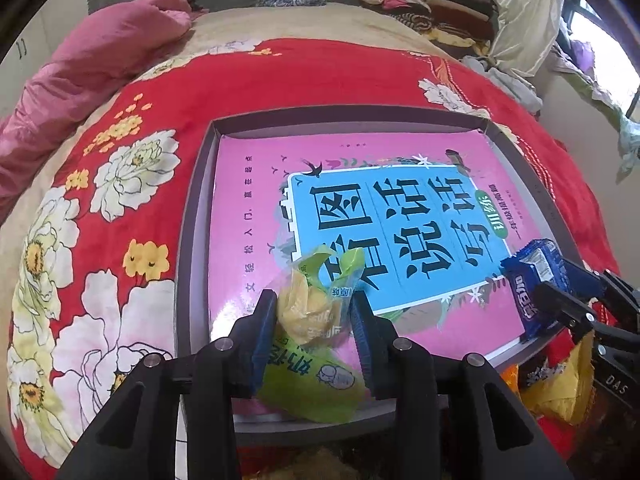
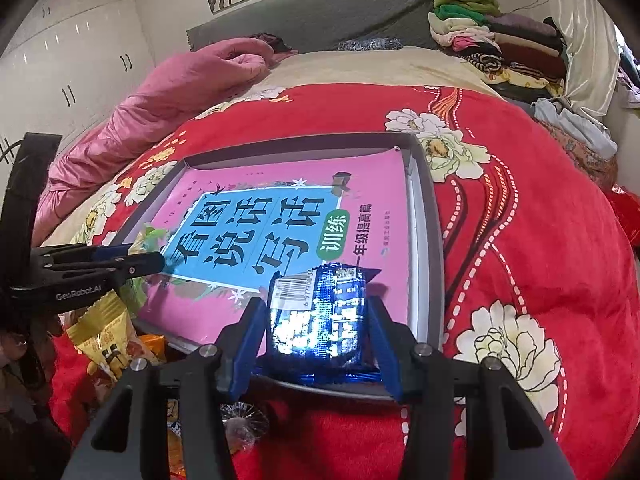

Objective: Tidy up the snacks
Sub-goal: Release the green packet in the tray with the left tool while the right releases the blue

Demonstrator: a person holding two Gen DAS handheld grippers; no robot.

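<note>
A shallow grey tray (image 1: 192,216) lies on a red floral quilt, and a pink and blue book (image 1: 248,200) fills its floor. My left gripper (image 1: 313,298) is at the tray's near edge, its blue pads touching both sides of a green and yellow snack packet (image 1: 308,320) that rests on the book. My right gripper (image 2: 316,304) is shut on a shiny blue snack packet (image 2: 320,316) over the tray's near right corner (image 2: 424,216). The left wrist view shows that blue packet (image 1: 532,276) at the right. The right wrist view shows the left gripper (image 2: 148,254) at the left.
Loose snacks lie on the quilt just before the tray: a yellow packet (image 2: 104,336) and a clear wrapped sweet (image 2: 244,424). A pink duvet (image 1: 100,60) is bunched at the far left. Folded clothes (image 2: 500,40) are piled at the far right by the headboard.
</note>
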